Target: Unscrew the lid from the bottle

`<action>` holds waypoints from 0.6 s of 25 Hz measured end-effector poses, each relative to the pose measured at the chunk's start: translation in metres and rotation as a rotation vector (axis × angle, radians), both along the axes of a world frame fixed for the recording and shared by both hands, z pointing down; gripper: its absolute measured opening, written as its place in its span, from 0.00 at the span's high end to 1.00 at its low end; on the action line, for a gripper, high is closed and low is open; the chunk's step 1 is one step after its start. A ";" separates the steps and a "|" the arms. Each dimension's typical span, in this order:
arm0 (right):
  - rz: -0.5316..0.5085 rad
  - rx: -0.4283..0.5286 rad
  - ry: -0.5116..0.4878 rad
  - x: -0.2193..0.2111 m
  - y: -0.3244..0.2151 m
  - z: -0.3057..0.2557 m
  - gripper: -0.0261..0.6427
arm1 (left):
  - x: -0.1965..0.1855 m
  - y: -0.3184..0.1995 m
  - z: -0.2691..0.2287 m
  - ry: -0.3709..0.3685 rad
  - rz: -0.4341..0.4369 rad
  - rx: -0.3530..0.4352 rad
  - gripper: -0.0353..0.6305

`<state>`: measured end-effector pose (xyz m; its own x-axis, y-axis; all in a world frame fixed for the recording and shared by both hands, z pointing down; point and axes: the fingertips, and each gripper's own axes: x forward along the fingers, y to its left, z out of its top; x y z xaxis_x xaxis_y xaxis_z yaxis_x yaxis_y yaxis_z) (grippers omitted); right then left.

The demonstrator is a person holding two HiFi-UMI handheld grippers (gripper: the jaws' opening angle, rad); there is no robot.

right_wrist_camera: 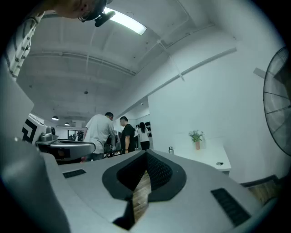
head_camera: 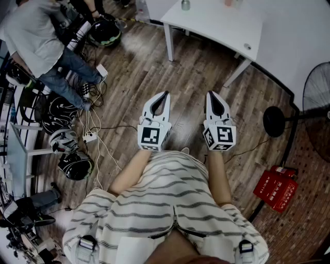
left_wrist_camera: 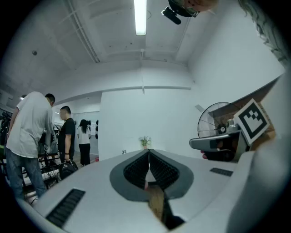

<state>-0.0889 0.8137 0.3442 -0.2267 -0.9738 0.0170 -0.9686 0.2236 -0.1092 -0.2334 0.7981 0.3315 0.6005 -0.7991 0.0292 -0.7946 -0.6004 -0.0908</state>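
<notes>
Wood floor room with a white table up ahead, and the bottle stands upright on it, well apart from both grippers and roughly between their lines, so neither's clearly nearer. Left gripper and right gripper are both clamped shut on nothing, pointing level toward the table. Only writing is white characters on the red box, too small to read.

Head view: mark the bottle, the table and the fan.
bottle point(head_camera: 185, 4), head view, on its top.
table point(head_camera: 216, 28), head view, on the bare top.
fan point(head_camera: 277, 121), head view, on the round base.
</notes>
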 end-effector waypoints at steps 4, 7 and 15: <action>-0.011 0.018 -0.013 0.013 0.001 0.000 0.94 | 0.015 0.004 0.004 -0.009 -0.010 0.003 0.94; -0.025 0.019 -0.020 0.021 0.003 0.003 0.94 | 0.026 0.009 0.010 -0.013 -0.028 -0.006 0.94; -0.044 -0.020 -0.018 0.034 -0.027 0.021 0.94 | 0.044 -0.013 0.031 -0.041 -0.043 -0.043 0.94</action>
